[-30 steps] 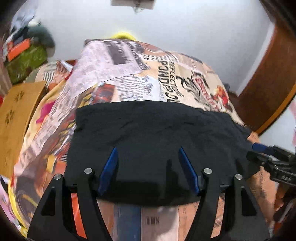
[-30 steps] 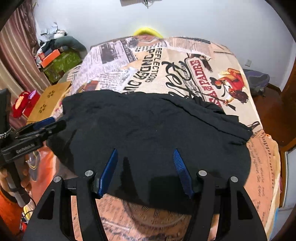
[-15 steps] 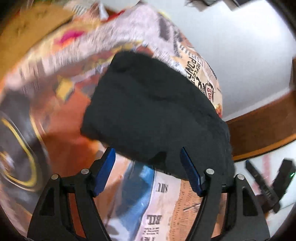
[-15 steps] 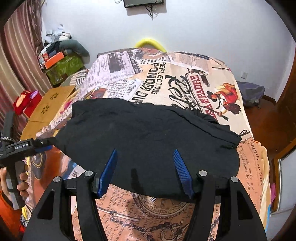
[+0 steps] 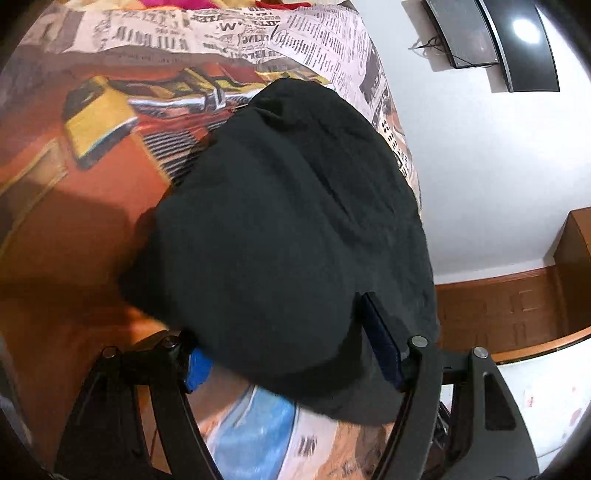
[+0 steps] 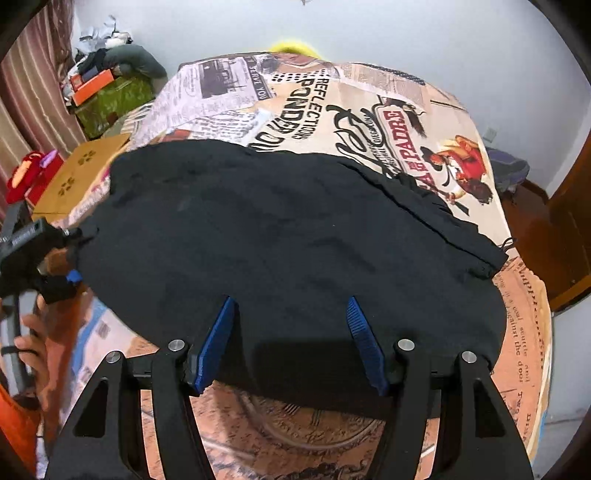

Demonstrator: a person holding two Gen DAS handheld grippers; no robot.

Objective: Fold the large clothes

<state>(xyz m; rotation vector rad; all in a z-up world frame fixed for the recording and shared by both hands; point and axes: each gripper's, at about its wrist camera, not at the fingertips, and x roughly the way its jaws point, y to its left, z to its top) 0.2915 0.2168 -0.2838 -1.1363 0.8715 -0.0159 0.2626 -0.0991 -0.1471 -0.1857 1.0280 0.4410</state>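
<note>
A bed (image 6: 417, 122) covered with a newspaper-and-poster print bedspread in cream, orange and black fills most of both views, with a white wall (image 6: 369, 33) behind it. On the bedspread lies the large black fabric garment (image 6: 280, 243), spread flat and wide across the near half of the bed; its right edge shows a bunched, layered seam near the cowboy print. In the left wrist view the same black garment (image 5: 288, 221) looks like a rounded dark mass over the orange and yellow part of the print.

At the left side of the bed stand a brown cardboard box (image 6: 81, 173) with flower-shaped cutouts, a green box with an orange box on top (image 6: 110, 92), and a striped curtain (image 6: 33, 85). A dark wall-mounted screen (image 5: 517, 44) shows in the left wrist view, above a brown wooden skirting (image 5: 517, 306).

The left tongs (image 5: 291, 354), black with blue pads, stand spread wide at the garment's left edge; the cloth drapes over the space between the pads, one pad half hidden beneath it, and neither pad presses the fabric. From the right wrist view the left tongs (image 6: 66, 254) sit at the garment's left corner, one finger above and one below the edge.

The right tongs (image 6: 291, 343), black with blue ribbed pads, are spread apart over the near hem of the garment, gripping nothing.
</note>
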